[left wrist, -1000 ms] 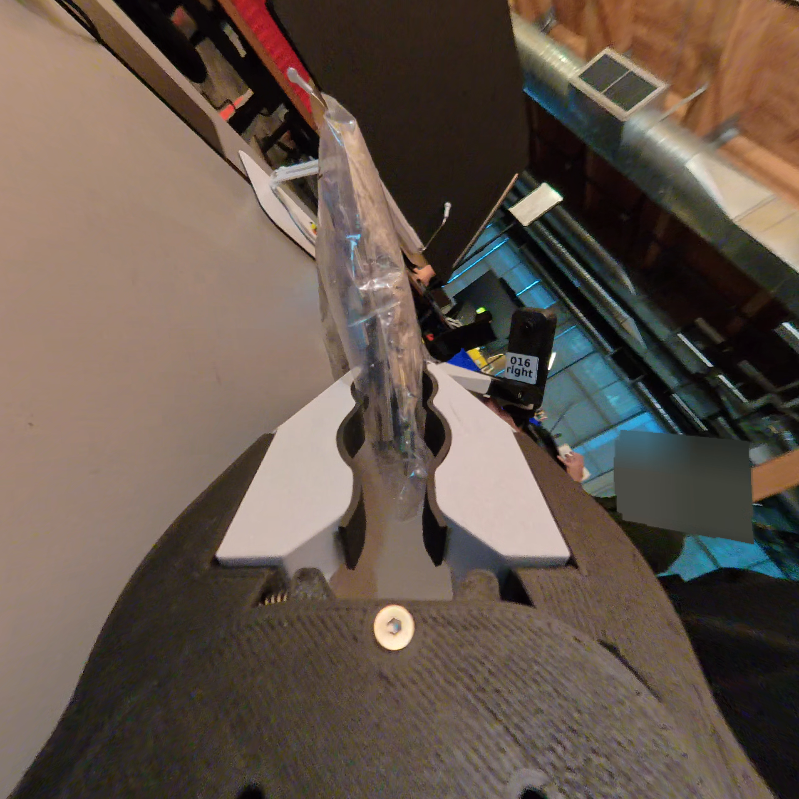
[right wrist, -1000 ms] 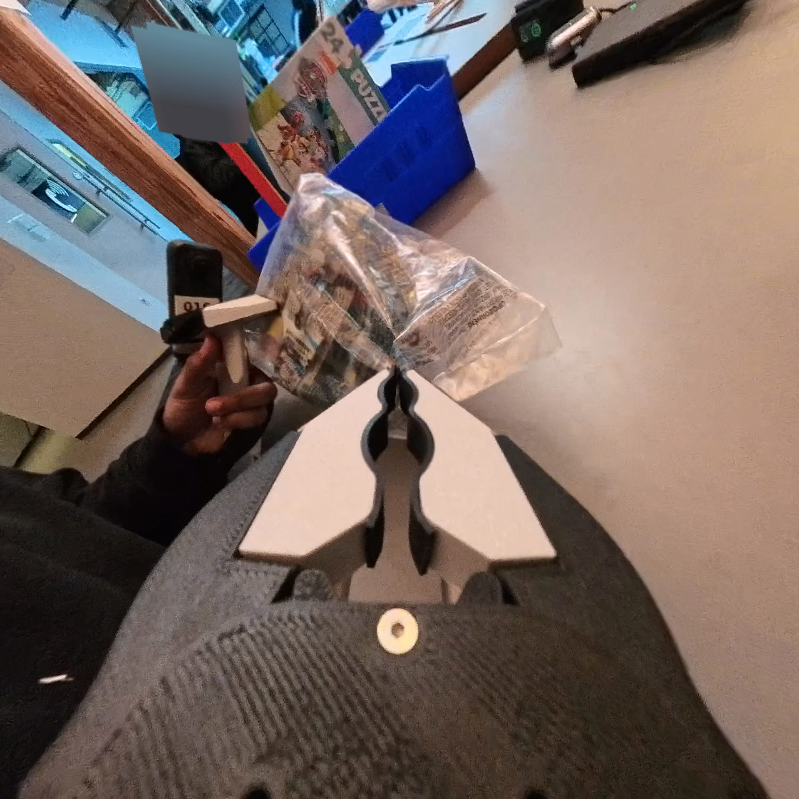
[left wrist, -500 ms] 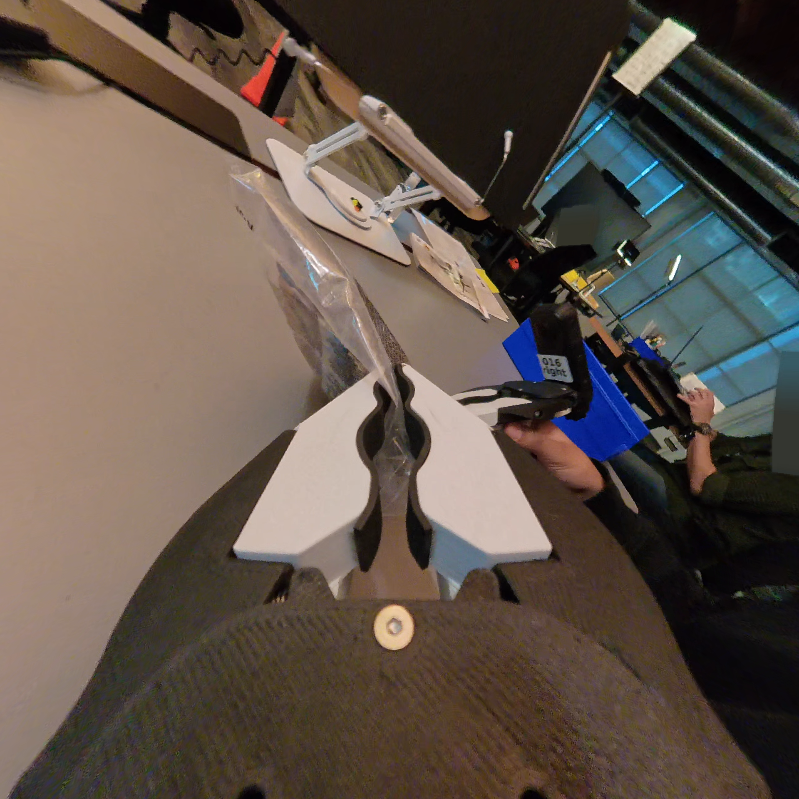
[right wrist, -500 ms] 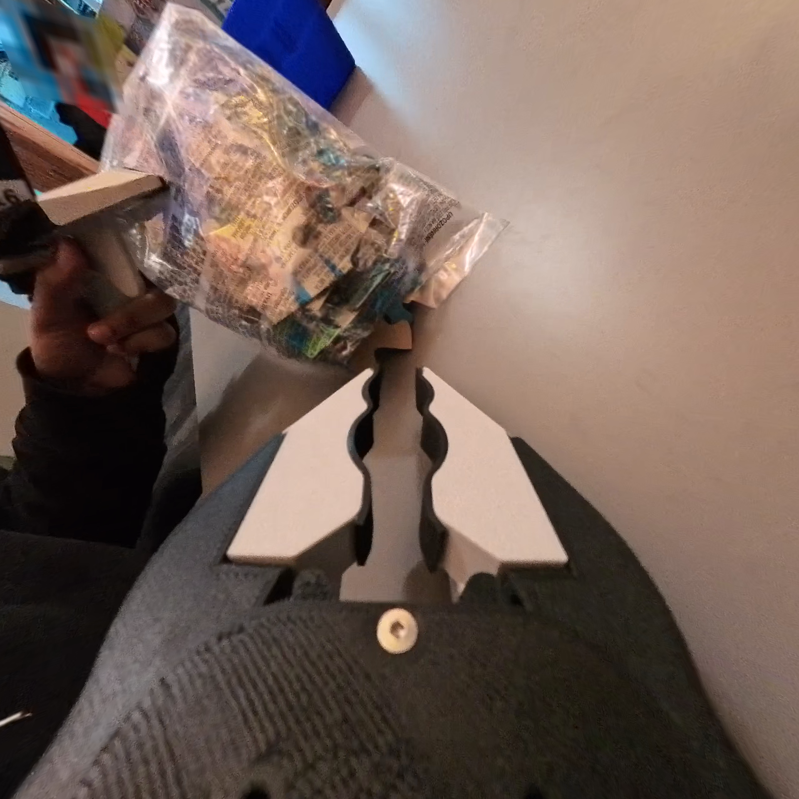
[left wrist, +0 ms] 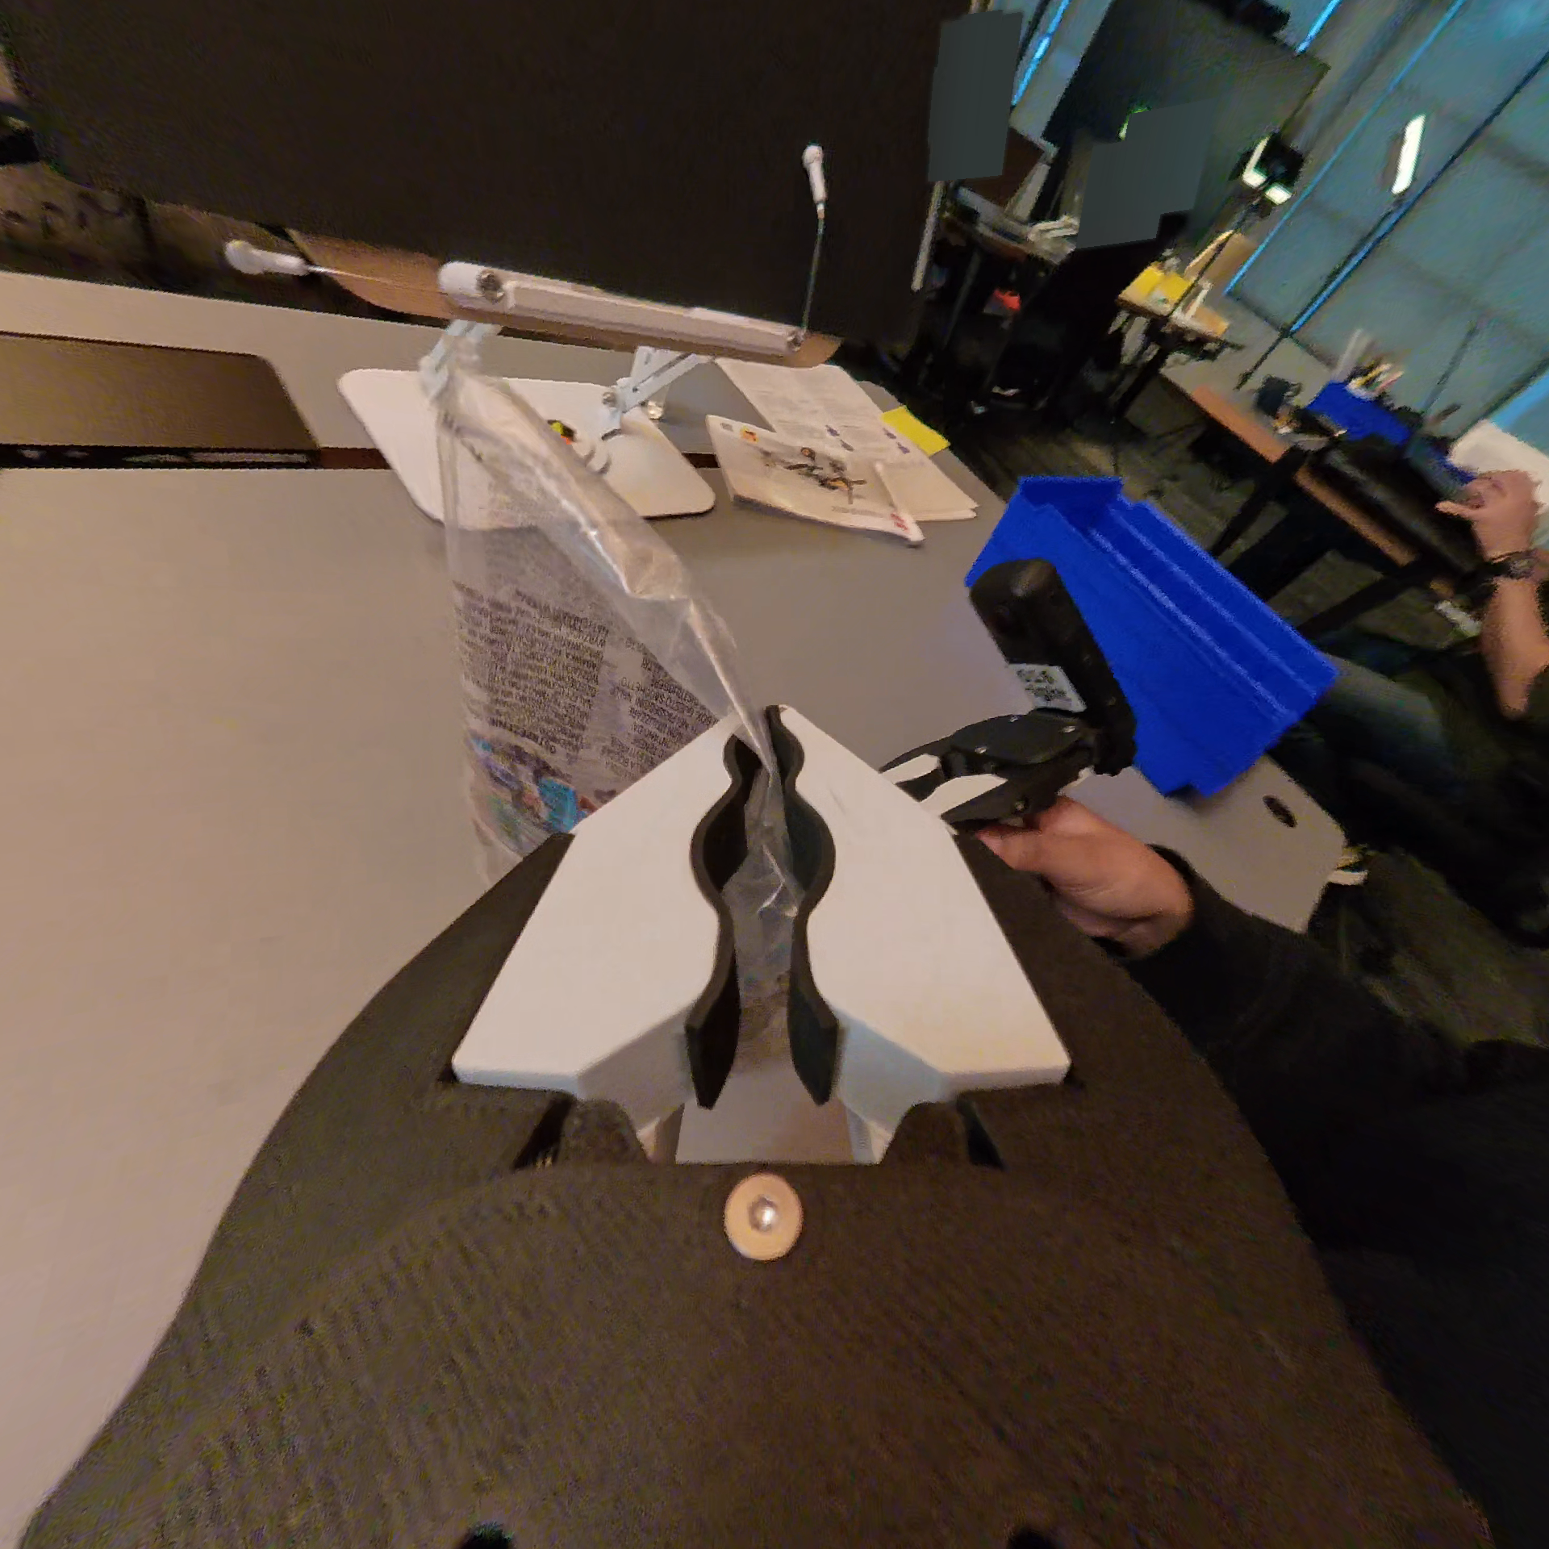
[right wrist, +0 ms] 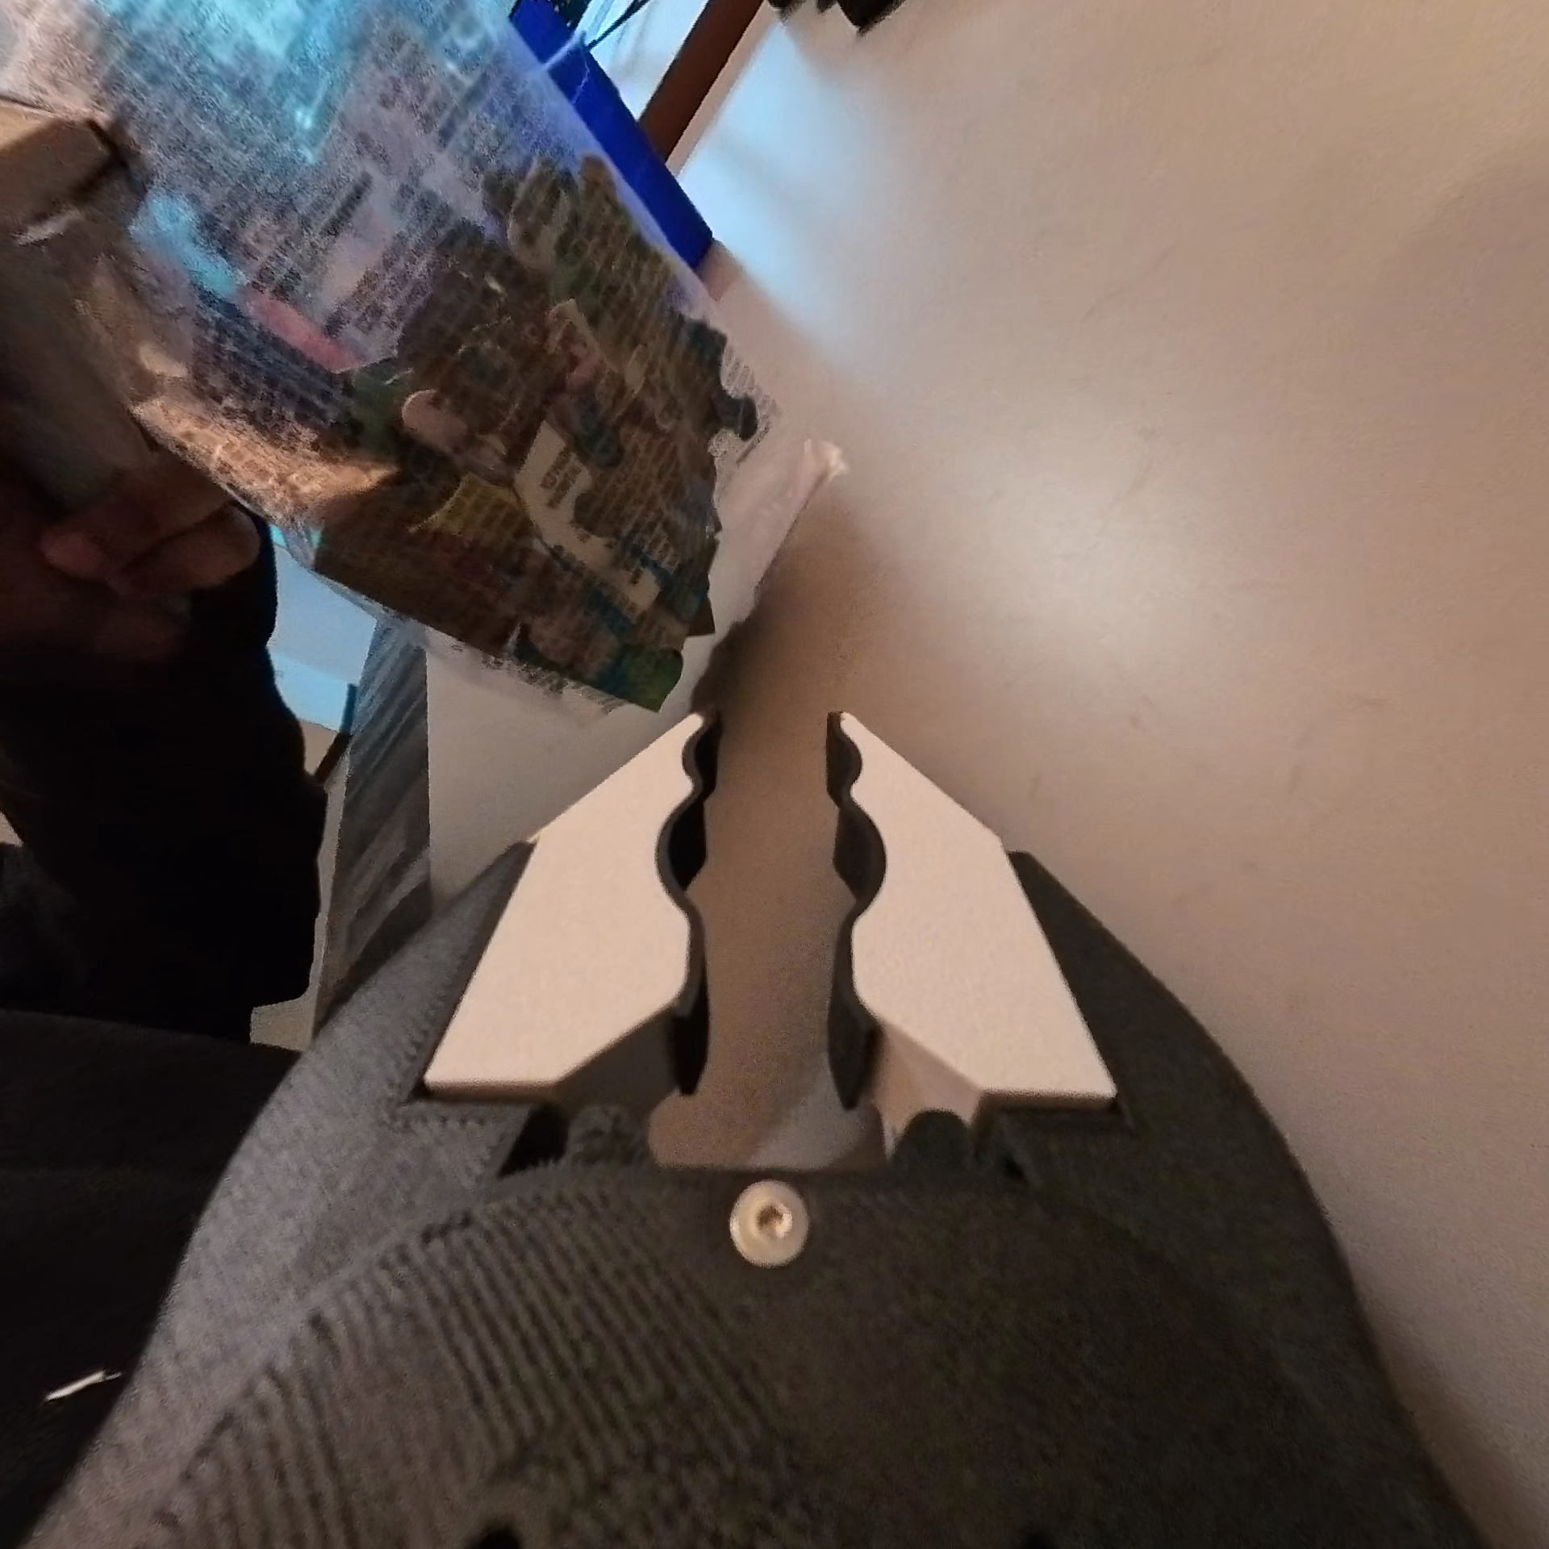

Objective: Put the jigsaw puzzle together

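My left gripper (left wrist: 767,721) is shut on an edge of a clear plastic bag (left wrist: 553,637) printed with text and holding colourful puzzle pieces; the bag hangs from it over the grey table (left wrist: 209,712). In the right wrist view the same bag (right wrist: 469,402) hangs at upper left, held by the left gripper and a hand (right wrist: 126,545). My right gripper (right wrist: 771,729) is open with nothing between its pads, just below and right of the bag's lower corner. The right gripper also shows in the left wrist view (left wrist: 1006,754), off to the right of the bag.
A blue bin (left wrist: 1157,637) stands at the right table edge. A white lamp base (left wrist: 520,453) with its arm and some printed sheets (left wrist: 838,469) lie at the back. A dark panel rises behind. A second person sits at far right (left wrist: 1500,570). Left tips to right tips: about 15 cm.
My right gripper opened and let go of the bag's corner, then drew back from it. My left gripper closed on the bag's edge and swung level, the bag now hanging from it alone.
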